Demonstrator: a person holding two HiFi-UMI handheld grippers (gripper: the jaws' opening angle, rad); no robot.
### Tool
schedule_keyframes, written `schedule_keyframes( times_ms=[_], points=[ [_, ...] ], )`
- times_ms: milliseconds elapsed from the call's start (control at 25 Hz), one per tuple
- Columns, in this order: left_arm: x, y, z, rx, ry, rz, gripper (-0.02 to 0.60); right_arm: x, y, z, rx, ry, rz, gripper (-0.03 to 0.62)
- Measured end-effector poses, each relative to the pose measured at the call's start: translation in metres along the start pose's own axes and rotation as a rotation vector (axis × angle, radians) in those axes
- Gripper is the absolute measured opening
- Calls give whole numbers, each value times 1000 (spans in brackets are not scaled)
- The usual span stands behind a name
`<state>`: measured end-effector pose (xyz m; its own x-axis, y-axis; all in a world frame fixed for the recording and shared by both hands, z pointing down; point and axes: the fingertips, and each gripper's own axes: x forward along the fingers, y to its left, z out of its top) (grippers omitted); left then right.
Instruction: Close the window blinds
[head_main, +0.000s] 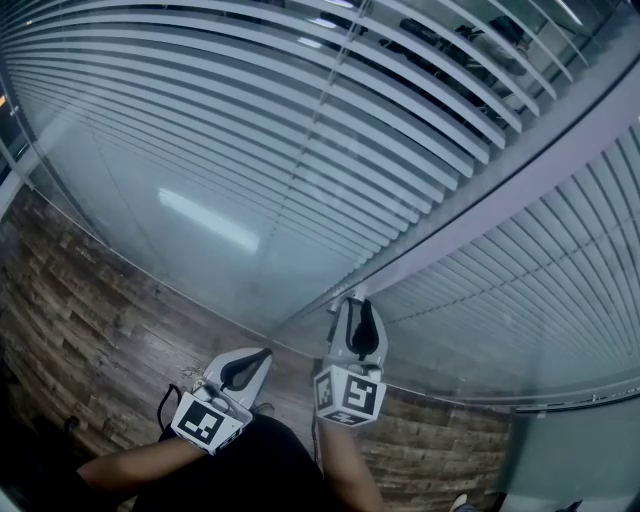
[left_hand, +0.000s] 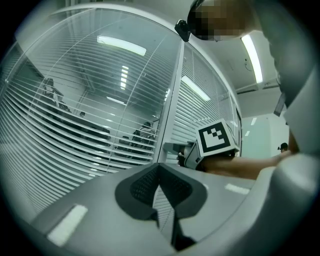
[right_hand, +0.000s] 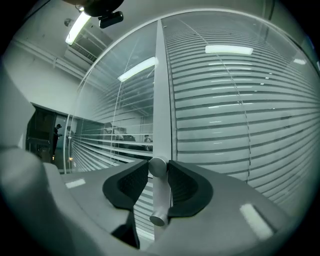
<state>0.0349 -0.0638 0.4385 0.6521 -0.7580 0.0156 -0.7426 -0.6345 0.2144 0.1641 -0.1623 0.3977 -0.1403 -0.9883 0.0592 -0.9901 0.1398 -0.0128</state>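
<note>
White slatted blinds (head_main: 250, 120) hang behind glass on both sides of a grey window post (head_main: 520, 175). Left of the post (right_hand: 162, 100) the slats (right_hand: 100, 150) are tilted apart and a room shows through. To its right the slats (right_hand: 235, 115) lie nearly flat. A grey cylindrical knob (right_hand: 159, 195) sticks out from the post, and my right gripper (right_hand: 158, 170) is shut on it with a pad on each side. That gripper (head_main: 358, 303) reaches up to the foot of the post. Lower and to the left, my left gripper (head_main: 262, 352) is shut (left_hand: 159, 167) on nothing.
A wood-patterned floor (head_main: 90, 320) runs along the foot of the glass. The person's forearms (head_main: 140, 465) show at the bottom of the head view. People sit in the room (left_hand: 142, 132) behind the left blind.
</note>
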Motion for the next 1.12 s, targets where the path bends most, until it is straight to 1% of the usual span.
schedule_keyframes(
  times_ms=[280, 400, 520, 720, 800, 920, 1000, 1120],
  points=[
    [-1, -5, 6, -4, -6, 18, 0, 2, -3, 8, -120, 16, 7, 127],
    [-3, -4, 5, -7, -5, 30, 0, 4, -1, 7, -219, 23, 13, 129],
    [-3, -7, 0, -30, 3, 47, 0, 4, -2, 5, -325, 29, 21, 129],
    [-6, -20, 3, -35, -4, 70, 0, 6, 2, 12, -363, -1, 56, 129],
    [-6, -28, 2, -38, -5, 73, 0, 8, 2, 13, -383, 7, 66, 129],
    [-7, -37, -1, -37, -7, 87, 0, 10, 2, 14, -383, 5, 84, 127],
    [-10, -46, -2, -37, -9, 97, 0, 8, 3, 14, -414, 13, 94, 127],
    [-14, -61, -4, -33, 3, 86, 0, 1, 5, 22, -472, -29, 97, 123]
  ],
)
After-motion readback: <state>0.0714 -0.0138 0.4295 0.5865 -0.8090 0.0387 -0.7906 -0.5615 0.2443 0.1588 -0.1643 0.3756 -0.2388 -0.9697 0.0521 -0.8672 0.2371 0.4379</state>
